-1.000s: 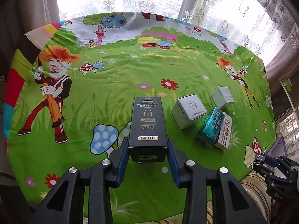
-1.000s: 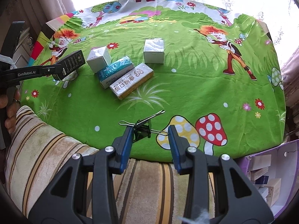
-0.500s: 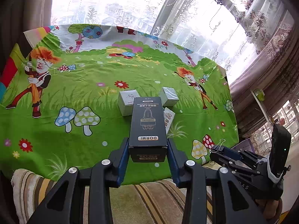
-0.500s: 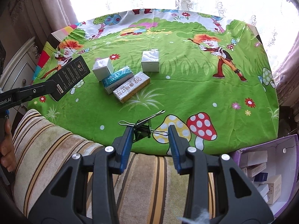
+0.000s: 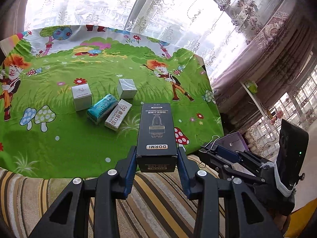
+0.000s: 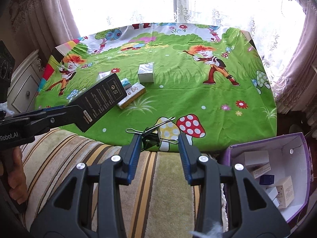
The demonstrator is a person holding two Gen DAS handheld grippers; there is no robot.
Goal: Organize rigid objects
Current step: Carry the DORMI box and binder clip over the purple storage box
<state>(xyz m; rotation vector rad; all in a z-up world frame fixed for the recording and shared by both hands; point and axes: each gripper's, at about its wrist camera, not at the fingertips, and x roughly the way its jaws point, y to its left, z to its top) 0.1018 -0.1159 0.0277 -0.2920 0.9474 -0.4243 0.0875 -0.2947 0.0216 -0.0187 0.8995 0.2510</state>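
My left gripper is shut on a black DORMI box, held by its near end above the table's front edge. In the right wrist view the same black box hangs at the left, in front of the boxes on the table. My right gripper is shut on a black binder clip whose wire handles span the gap between the pads. On the green cartoon cloth lie a white box, a silver box, a teal box and a long white box.
A purple storage box holding several small boxes stands low at the right, below the table edge. A striped cushion lies under both grippers. Curtains and a window stand behind the table; a white cabinet is at the left.
Both grippers have drawn back and up from the table, each with its load. The left one swung right, so the table's boxes slid left. More of the purple box shows in the right view.
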